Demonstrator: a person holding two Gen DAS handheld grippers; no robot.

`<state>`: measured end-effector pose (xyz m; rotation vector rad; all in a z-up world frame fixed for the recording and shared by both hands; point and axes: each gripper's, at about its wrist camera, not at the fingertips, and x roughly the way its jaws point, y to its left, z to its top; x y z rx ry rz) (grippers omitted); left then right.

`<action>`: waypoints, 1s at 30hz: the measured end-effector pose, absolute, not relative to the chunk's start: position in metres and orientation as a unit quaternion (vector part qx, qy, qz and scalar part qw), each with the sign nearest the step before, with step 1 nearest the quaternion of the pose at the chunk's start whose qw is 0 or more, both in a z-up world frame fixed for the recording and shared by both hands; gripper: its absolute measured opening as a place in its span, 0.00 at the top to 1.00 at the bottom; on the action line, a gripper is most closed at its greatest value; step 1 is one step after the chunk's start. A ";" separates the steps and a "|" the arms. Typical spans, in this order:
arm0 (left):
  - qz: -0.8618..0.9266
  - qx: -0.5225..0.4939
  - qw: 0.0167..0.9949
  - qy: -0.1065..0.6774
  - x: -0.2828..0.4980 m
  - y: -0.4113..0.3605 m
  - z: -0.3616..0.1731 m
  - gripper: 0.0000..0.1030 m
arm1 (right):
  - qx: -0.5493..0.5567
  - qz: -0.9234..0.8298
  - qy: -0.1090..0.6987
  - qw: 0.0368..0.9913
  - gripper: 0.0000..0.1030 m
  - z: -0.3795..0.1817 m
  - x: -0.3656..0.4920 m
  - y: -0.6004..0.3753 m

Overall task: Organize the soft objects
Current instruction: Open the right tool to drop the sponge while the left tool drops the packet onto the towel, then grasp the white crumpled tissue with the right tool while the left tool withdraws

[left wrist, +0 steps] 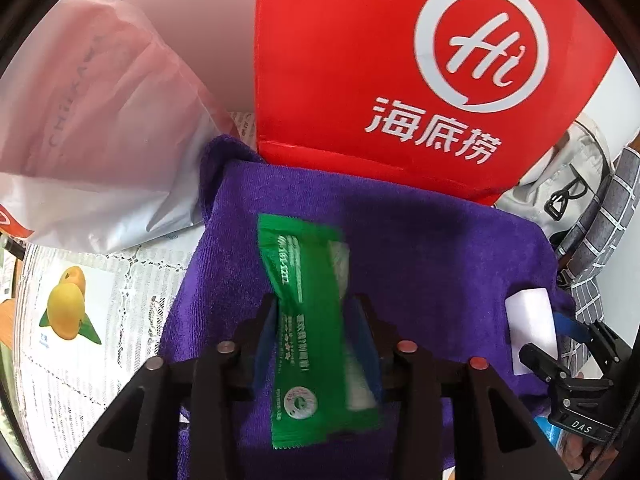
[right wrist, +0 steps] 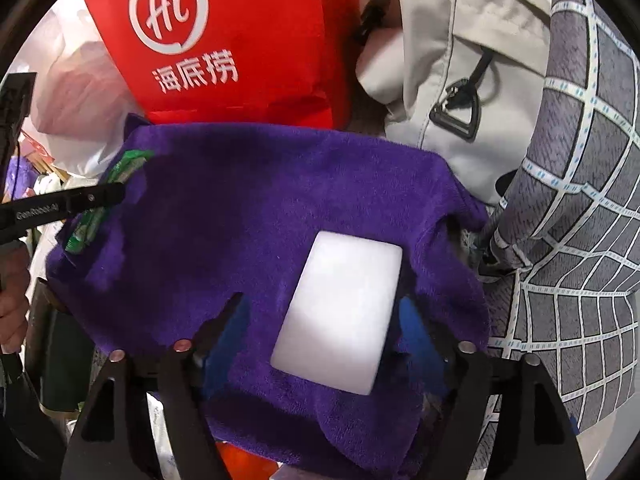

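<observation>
Left wrist view: the left gripper points down over a purple fleecy towel spread on a lace-patterned tablecloth. A green foil sachet with white print sits between its two blue-padded fingers; the jaws stand partly apart, and whether the pads press on the sachet cannot be told, as its right side is blurred. A red paper bag with a white "Hi" logo stands at the towel's far edge, and a white plastic bag lies to its left. At the right edge of the towel, the right gripper flanks a white rectangular foam block.

Right wrist view: the right gripper has its jaws wide, with the foam block lying on the towel between them, a clear gap at the left finger. A beige fabric bag and a grey checked cloth lie to the right.
</observation>
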<state>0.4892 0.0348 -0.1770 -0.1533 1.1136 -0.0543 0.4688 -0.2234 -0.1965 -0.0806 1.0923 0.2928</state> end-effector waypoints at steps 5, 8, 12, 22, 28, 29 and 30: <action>-0.027 -0.062 0.857 0.511 0.484 0.030 -0.162 0.36 | -0.034 0.139 0.508 0.850 0.24 -0.187 0.463 -0.226; -0.029 -0.066 0.859 0.506 0.481 0.031 -0.156 0.35 | -0.033 0.130 0.493 0.860 0.24 -0.175 0.458 -0.229; -0.021 -0.068 0.866 0.495 0.477 0.032 -0.148 0.35 | -0.022 0.124 0.455 0.882 0.24 -0.154 0.446 -0.233; -0.065 -0.084 0.898 0.428 0.449 0.040 -0.102 0.35 | -0.016 0.122 0.445 0.887 0.24 -0.120 0.381 -0.230; -0.090 -0.086 0.896 0.427 0.437 0.035 -0.079 0.35 | -0.009 0.143 0.431 0.891 0.24 -0.114 0.307 -0.212; -0.094 -0.084 0.894 0.429 0.435 0.034 -0.076 0.35 | -0.003 0.149 0.432 0.890 0.27 -0.117 0.297 -0.207; -0.098 -0.080 0.894 0.431 0.433 0.032 -0.072 0.35 | 0.000 0.154 0.435 0.887 0.29 -0.122 0.285 -0.201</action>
